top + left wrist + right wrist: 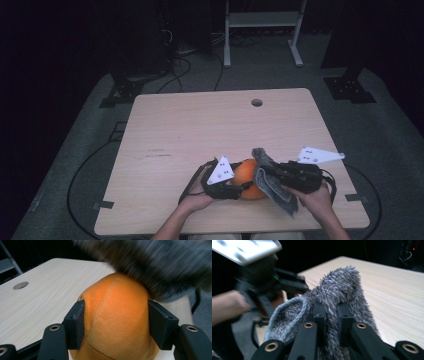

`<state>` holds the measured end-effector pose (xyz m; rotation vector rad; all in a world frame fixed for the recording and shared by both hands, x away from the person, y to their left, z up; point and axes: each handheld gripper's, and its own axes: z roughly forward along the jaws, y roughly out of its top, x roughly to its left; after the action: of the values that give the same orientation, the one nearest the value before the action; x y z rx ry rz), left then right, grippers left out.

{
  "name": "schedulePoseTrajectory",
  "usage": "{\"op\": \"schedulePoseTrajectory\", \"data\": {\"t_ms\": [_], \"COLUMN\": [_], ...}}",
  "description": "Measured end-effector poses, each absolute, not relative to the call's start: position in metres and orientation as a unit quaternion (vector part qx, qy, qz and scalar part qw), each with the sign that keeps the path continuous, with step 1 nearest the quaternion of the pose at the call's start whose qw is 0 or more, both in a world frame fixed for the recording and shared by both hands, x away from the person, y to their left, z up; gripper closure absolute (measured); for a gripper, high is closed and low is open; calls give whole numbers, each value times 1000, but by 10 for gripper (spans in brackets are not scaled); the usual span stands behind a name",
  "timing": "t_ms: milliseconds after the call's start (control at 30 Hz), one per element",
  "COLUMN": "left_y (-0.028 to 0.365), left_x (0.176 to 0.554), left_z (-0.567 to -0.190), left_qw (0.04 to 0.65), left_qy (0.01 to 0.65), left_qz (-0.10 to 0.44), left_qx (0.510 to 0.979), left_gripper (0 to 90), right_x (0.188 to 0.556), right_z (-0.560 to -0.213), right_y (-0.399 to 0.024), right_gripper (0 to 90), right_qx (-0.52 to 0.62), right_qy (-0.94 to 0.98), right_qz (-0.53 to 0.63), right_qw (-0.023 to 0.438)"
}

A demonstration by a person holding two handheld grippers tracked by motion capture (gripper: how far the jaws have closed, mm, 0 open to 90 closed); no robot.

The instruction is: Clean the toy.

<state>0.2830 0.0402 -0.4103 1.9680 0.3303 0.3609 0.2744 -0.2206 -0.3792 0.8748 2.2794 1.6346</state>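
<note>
Surface: a pale wood-grain surface (pixel 200 135) with a round cable hole (pixel 256 102) near its far edge; the things in use sit close to the near edge, slightly right of centre.
Floor: grey carpet (pixel 390 140) around the surface, with dark cables (pixel 80 170) looping on it and a white metal frame (pixel 262 30) standing beyond the far edge.
Grey cloth: a shaggy grey cloth (pixel 272 180), fuzzy on one side and knitted on the other; in the high view it drapes over the right side of the orange ball and hangs toward the near edge. In the left gripper view it is a blurred grey mass (pixel 162 265) touching the ball's upper right.
Orange ball: a soft, plush orange ball (pixel 246 176) with visible seams, resting on the surface between the two grippers; in the left gripper view it is seen (pixel 117 320) between the black jaws.
Left gripper: the left gripper (pixel 234 189) lies low at the ball's left side, held by the left hand (pixel 195 200); its jaws press on both sides of the orange ball, gripping it (pixel 116 327).
Right gripper: the right gripper (pixel 267 171), held by the right hand (pixel 315 197), reaches in from the right; its jaws are closed tight on a fold of the grey cloth (pixel 332 317).
Marker plates: a white three-cornered plate rides on top of each gripper.
</note>
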Motion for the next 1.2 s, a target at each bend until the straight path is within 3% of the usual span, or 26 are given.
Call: {"op": "schedulePoseTrajectory", "data": {"t_ms": [100, 300, 400, 600, 867, 1033, 1200], "left_y": [42, 49, 50, 47, 46, 49, 44], "left_x": [285, 298, 304, 303, 296, 292, 289], "left_z": [-415, -420, -428, -434, -421, -407, -409], "left_qw": [525, 543, 544, 551, 552, 529, 519], "left_qy": [134, 151, 159, 145, 153, 164, 168], "left_qz": [141, 106, 77, 69, 99, 146, 131], "left_qx": [828, 819, 821, 819, 814, 820, 828], "left_gripper": [349, 130, 98, 147, 335, 354, 335], "right_x": [280, 281, 282, 285, 292, 278, 272], "right_z": [-396, -408, -409, -414, -415, -389, -386], "right_y": [-219, -228, -229, -239, -261, -250, -214], "right_gripper": [802, 802, 802, 801, 802, 802, 802], "right_qx": [313, 317, 313, 327, 367, 324, 291], "right_qy": [772, 772, 775, 772, 759, 752, 780], "right_qz": [546, 547, 544, 540, 531, 566, 543], "right_qw": [86, 70, 67, 71, 87, 99, 115]}}
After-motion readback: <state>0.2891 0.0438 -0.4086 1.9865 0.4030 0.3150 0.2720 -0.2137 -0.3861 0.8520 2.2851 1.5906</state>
